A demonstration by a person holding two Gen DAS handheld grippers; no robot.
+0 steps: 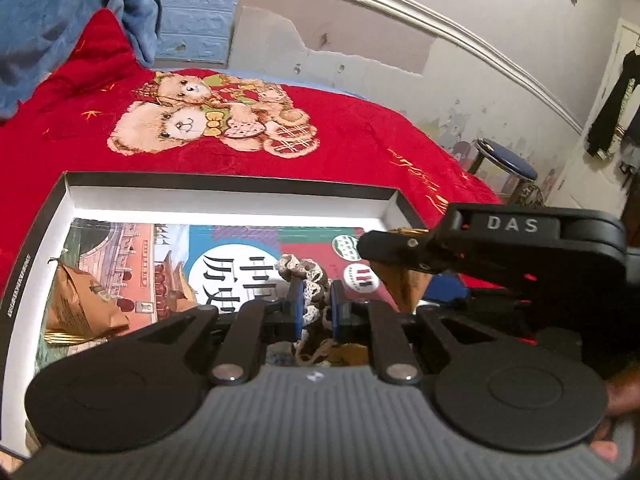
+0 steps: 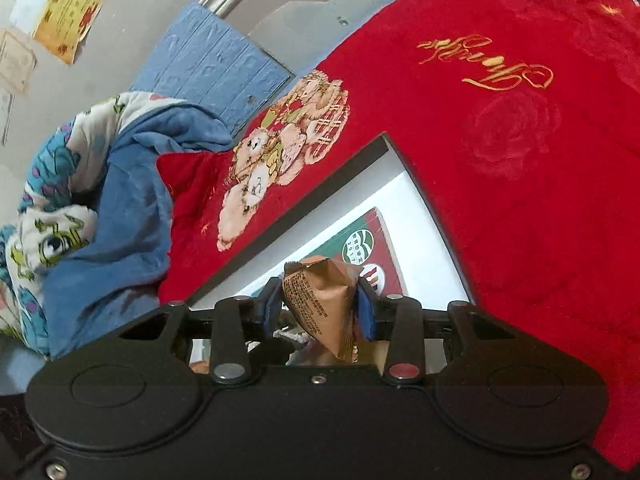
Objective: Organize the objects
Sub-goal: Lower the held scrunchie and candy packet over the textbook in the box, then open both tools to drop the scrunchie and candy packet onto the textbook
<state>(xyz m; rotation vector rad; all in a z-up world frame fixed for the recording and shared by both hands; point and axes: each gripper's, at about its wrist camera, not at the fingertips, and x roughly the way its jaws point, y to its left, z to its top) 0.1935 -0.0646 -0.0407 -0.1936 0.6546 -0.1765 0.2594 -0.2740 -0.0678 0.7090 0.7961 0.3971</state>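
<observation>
The left tool [image 1: 314,304] is clenched on a lace scrunchie [image 1: 306,280], its blue pads pinching the frilly cream-and-brown fabric above an open box [image 1: 224,190]. The right tool [image 2: 320,306] grips a brown snack packet [image 2: 320,292] between its pads, also over the box. The box lies on a bed covered by a red blanket [image 1: 340,136] with teddy bears on it. Inside the box lies a book [image 1: 240,256], and a second brown packet [image 1: 80,304] rests on the book at the left. A blue blanket [image 2: 120,208] is bunched up beside the red one.
</observation>
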